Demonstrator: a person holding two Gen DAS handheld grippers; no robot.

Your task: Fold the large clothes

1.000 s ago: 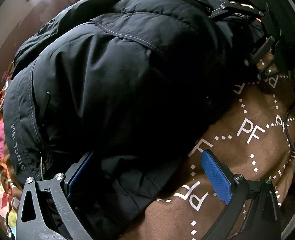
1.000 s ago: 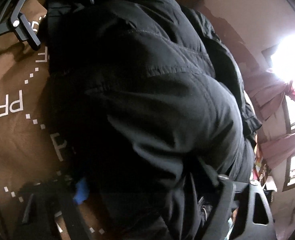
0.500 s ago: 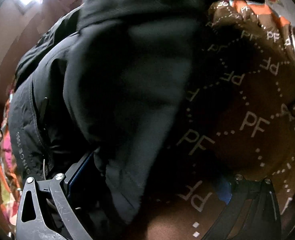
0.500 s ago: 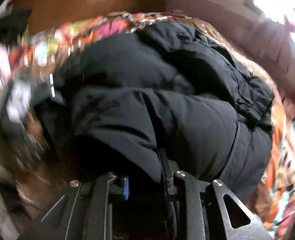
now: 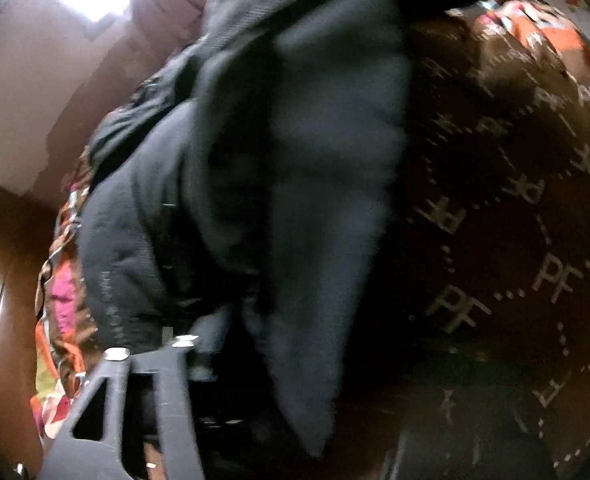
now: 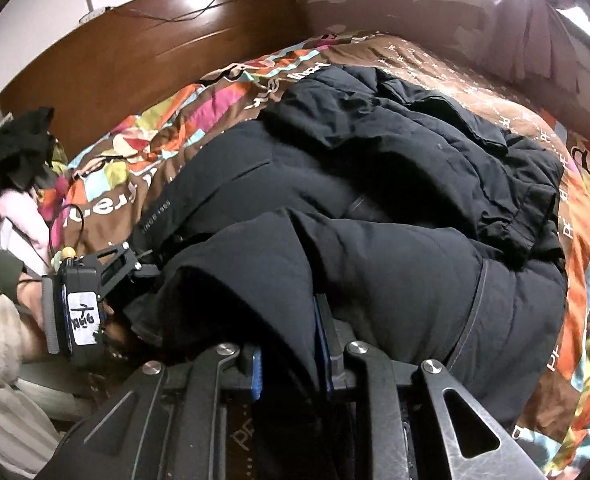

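Observation:
A large black padded jacket [image 6: 395, 208] lies across the bed; it fills the left wrist view [image 5: 263, 184] too, blurred. My right gripper [image 6: 289, 340] is shut on a fold of the jacket's near edge, and the cloth rises between its blue pads. My left gripper [image 6: 135, 268] shows in the right wrist view at the jacket's left edge, with its tips in the cloth. In the left wrist view [image 5: 255, 360] the jacket hangs over the gripper; the right finger is hidden, so the jaw state is unclear.
The bed has a brown "PF" print cover [image 5: 535, 240] and a colourful patchwork quilt [image 6: 167, 136]. A wooden headboard [image 6: 135, 40] stands behind. Other clothes [image 6: 19, 156] are piled at the left. A bright window with pink curtain [image 6: 535, 20] is at the far right.
Both grippers have lifted the jacket's near edge up off the bed. The right gripper closed on the cloth about half a second ago and has risen, now looking down over the jacket.

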